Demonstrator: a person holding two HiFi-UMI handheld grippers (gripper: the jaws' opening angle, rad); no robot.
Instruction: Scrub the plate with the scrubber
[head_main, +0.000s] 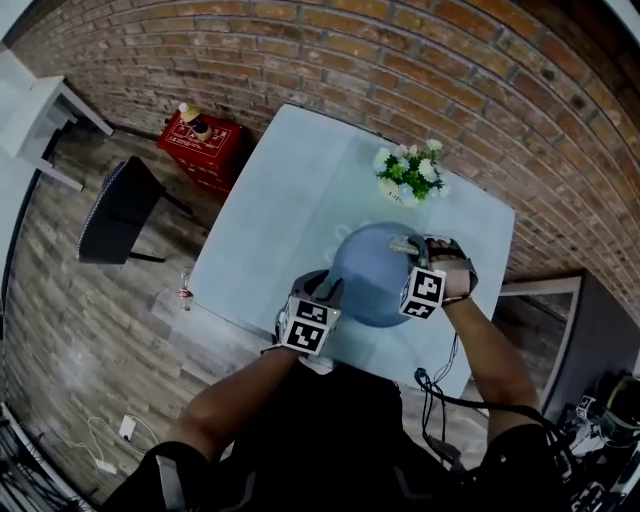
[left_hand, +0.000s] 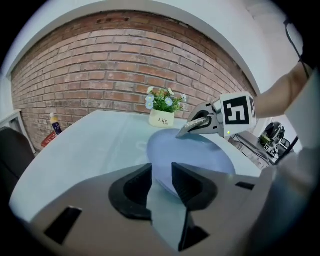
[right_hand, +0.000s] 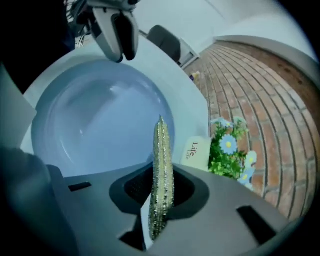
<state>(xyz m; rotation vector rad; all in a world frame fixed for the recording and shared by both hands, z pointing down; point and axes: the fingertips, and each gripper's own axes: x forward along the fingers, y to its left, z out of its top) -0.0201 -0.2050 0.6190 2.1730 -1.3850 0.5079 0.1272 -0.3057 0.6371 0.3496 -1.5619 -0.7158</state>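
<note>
The right gripper (right_hand: 160, 189) was closed on the glittery scrubber (right_hand: 161, 150), held edge-on at the far right rim of the blue plate (head_main: 362, 290). The left gripper (left_hand: 161, 184) clamped the plate's near left rim. The plate lay on the pale table (head_main: 280, 190), with a flower pot (head_main: 410, 175) just beyond it

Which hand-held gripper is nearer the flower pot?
Right. The right hand-held gripper, holding the scrubber, is at the plate's far rim beside the flower pot; the left hand-held gripper grips the near rim.
</note>
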